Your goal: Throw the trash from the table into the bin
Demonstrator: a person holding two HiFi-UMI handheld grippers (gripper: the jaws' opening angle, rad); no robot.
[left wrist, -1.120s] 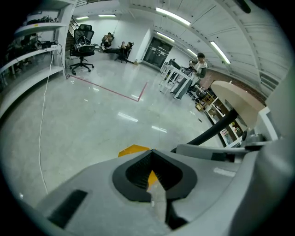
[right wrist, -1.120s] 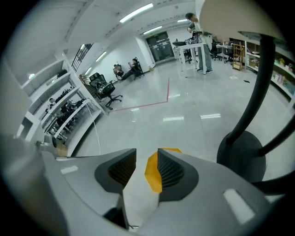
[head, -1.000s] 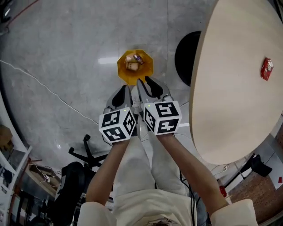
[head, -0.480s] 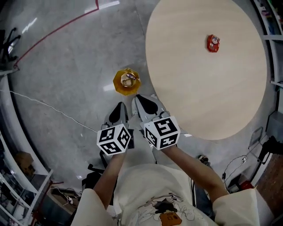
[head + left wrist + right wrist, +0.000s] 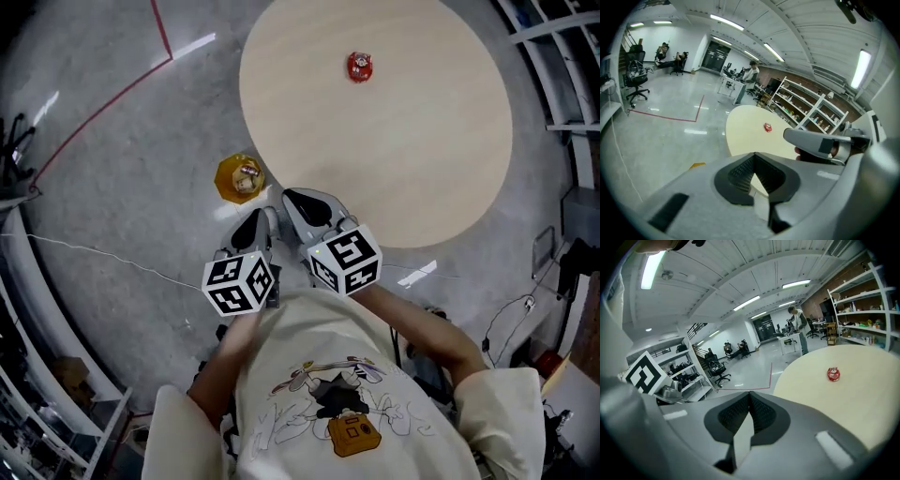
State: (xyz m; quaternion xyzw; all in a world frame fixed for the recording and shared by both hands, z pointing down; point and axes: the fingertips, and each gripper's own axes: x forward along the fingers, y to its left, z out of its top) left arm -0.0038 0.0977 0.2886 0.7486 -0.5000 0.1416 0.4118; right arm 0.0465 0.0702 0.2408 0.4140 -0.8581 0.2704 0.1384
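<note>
Trash (image 5: 359,66): one red wrapper, lying alone on round table (image 5: 422,169), toward far side, well apart from both grippers. Yellow bin (image 5: 239,178) on floor just beside table's near-left edge; I see scraps inside. Left gripper (image 5: 753,155): jaws together, nothing between. Right gripper (image 5: 749,394): jaws together, empty too. Both sit side by side near bin, noses toward table.

glossy grey floor (image 5: 112,169), red floor line (image 5: 161,28), white shelving (image 5: 811,105), black office chairs (image 5: 635,84), ceiling strip lights (image 5: 726,22)
</note>
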